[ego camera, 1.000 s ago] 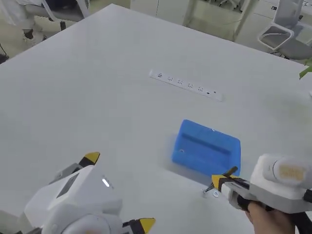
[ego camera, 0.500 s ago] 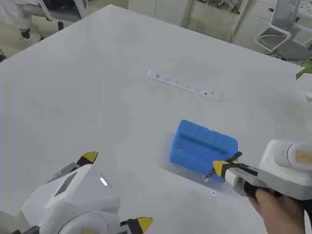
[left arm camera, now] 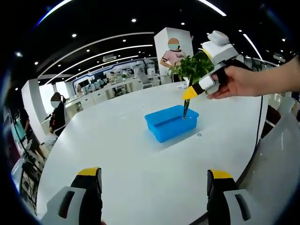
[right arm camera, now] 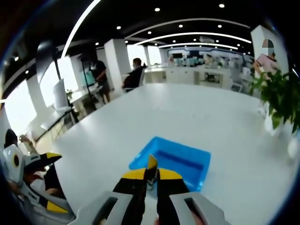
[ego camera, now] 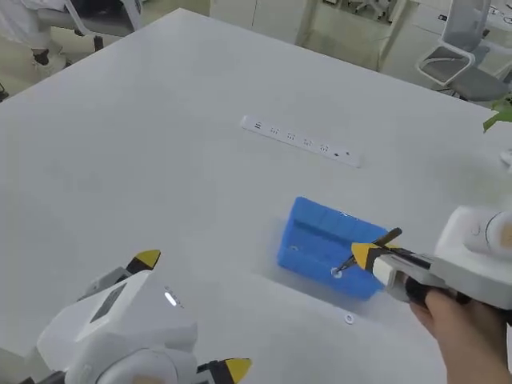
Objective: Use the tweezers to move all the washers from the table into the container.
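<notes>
One washer (ego camera: 349, 318) beside blue container (ego camera: 302, 238)

Illumination: bright, even, overhead; small round recessed ceiling lamps (left arm camera: 133, 20) and long curved light strips (right arm camera: 197, 33) are glowing in both gripper views.
Surface: wide white matte table (ego camera: 160, 160) is reflecting diffusely, without hard glare.
Shadows: shallow blue rectangular plastic container (ego camera: 320, 232) is casting a faint, soft-edged one.
Focus: bulky white left gripper (ego camera: 192, 314) is blurring at the head view's lower edge.
Distortion: fisheye is bending lines toward both gripper views' edges; a white patch is overexposing at the right gripper view's left.
</notes>
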Tool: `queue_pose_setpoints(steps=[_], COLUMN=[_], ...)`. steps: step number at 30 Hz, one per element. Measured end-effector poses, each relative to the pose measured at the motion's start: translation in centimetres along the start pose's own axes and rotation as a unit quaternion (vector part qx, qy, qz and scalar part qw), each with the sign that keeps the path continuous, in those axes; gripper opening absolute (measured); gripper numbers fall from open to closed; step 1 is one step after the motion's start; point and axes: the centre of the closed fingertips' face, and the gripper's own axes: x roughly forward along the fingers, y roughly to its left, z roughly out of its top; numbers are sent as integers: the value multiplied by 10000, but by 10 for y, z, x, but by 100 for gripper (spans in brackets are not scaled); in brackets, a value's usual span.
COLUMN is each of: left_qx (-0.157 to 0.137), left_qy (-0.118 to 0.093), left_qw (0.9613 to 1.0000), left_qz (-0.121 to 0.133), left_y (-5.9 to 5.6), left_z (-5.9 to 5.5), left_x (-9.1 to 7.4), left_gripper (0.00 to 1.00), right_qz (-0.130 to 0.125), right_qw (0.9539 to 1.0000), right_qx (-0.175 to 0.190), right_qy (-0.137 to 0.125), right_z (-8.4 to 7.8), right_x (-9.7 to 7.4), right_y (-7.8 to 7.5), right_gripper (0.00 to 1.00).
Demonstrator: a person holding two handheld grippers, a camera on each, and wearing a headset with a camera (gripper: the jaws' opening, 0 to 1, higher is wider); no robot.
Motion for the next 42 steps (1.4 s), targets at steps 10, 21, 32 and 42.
queue_pose_setpoints(steps=[10,21,32,42], left_qx=[2,-14,-11,4], left_qy=[27,66,117,154], left_qw=[10000,10000,9999,9999], left_qz=[-12,-24,-23,-48], left_y=[0,0,0,-1], left_z=[-1,-3,-5,-7], left_x=[1,1,2,3], left_gripper=[95,95,94,94], right_qz=[-47,-239,-353,-405], right_qw=[9998,9991,9986,9986], right_qx=[-178,-363,-311,-125], right_qy=[-94,-4,234,314], right_z=[13,10,-15,-27], right_x=[14,37,57,64], right_y=[-4,-16,-27,-30], right_gripper=[4,4,5,5])
